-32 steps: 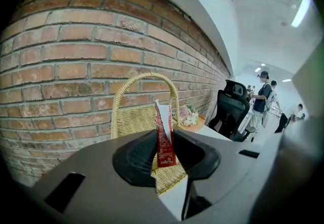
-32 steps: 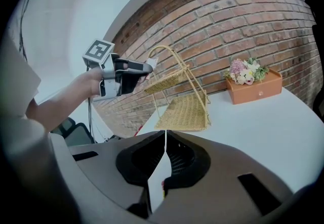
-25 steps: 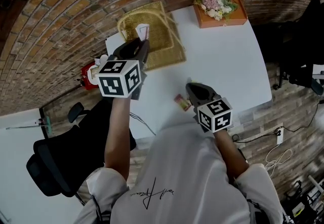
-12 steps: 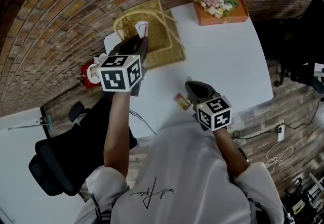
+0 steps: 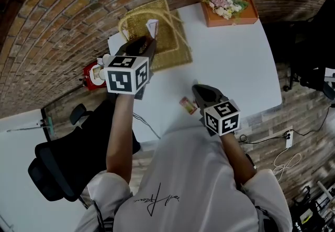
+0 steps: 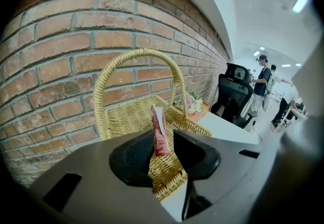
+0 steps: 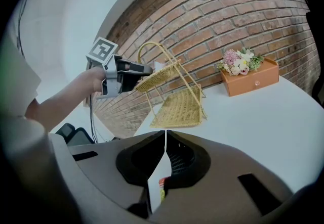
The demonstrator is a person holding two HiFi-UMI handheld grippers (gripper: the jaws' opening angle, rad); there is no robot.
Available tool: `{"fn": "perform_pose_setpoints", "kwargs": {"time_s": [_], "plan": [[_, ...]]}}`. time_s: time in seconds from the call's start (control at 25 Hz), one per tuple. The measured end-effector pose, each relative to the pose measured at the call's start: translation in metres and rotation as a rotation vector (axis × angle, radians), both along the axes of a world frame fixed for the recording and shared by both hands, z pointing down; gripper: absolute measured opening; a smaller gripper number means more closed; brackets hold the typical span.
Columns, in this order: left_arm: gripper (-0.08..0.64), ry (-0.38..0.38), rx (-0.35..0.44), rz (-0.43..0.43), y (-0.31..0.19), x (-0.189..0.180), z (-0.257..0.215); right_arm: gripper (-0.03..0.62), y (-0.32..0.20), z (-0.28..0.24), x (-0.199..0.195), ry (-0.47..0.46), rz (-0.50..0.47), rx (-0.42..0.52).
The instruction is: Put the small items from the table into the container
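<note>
My left gripper [image 5: 148, 42] hangs over the near edge of the yellow wicker basket [image 5: 175, 50], shut on a thin red and white sachet [image 5: 152, 26]. In the left gripper view the sachet [image 6: 160, 134] stands upright between the jaws [image 6: 164, 139], with the basket's hoop handle [image 6: 135, 58] behind it. My right gripper [image 5: 198, 88] rests low over the white table [image 5: 230, 63], shut, with nothing between its tips [image 7: 165, 137]. A small printed packet [image 5: 187, 105] lies on the table just left of it, and the packet [image 7: 161, 186] peeks out under the jaws.
An orange box with flowers [image 5: 230, 8] stands at the table's far right corner. A red object [image 5: 93, 76] sits beside the table's left edge. A black office chair [image 5: 57, 168] stands left of me. A brick wall runs behind the table.
The left gripper has tilted slightly and carried the sachet a touch farther over the basket. The right gripper has kept still.
</note>
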State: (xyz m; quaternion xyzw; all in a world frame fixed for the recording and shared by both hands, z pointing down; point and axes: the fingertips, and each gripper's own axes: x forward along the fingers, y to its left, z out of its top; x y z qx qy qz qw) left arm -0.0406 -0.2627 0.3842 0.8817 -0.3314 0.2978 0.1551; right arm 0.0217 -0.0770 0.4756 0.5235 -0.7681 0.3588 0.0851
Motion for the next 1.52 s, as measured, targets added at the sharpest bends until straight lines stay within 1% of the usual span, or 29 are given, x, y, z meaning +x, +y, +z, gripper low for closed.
{"fn": "perform_pose_setpoints", "kwargs": {"time_s": [0.36, 0.6, 0.84, 0.96, 1.28, 1.52], "plan": [[0.106, 0.006, 0.011, -0.013, 0.003, -0.003, -0.001, 0.022, 0.000, -0.004, 0.002, 0.007, 0.003, 0.017], [0.106, 0.066, 0.028, -0.057, 0.003, -0.006, -0.012, 0.023, 0.001, -0.008, -0.001, 0.015, -0.005, 0.030], [0.106, 0.092, 0.044, -0.070, 0.011, -0.009, -0.016, 0.023, 0.003, -0.012, -0.003, 0.020, -0.010, 0.041], [0.106, 0.114, 0.042, -0.071, 0.016, -0.009, -0.019, 0.023, 0.004, -0.014, -0.004, 0.027, -0.013, 0.049], [0.098, 0.135, 0.058, -0.060, 0.035, -0.016, -0.024, 0.023, 0.009, -0.020, -0.008, 0.044, -0.024, 0.070], [0.086, 0.165, 0.057, -0.066, 0.050, -0.021, -0.025, 0.023, 0.012, -0.024, -0.014, 0.055, -0.043, 0.082]]}}
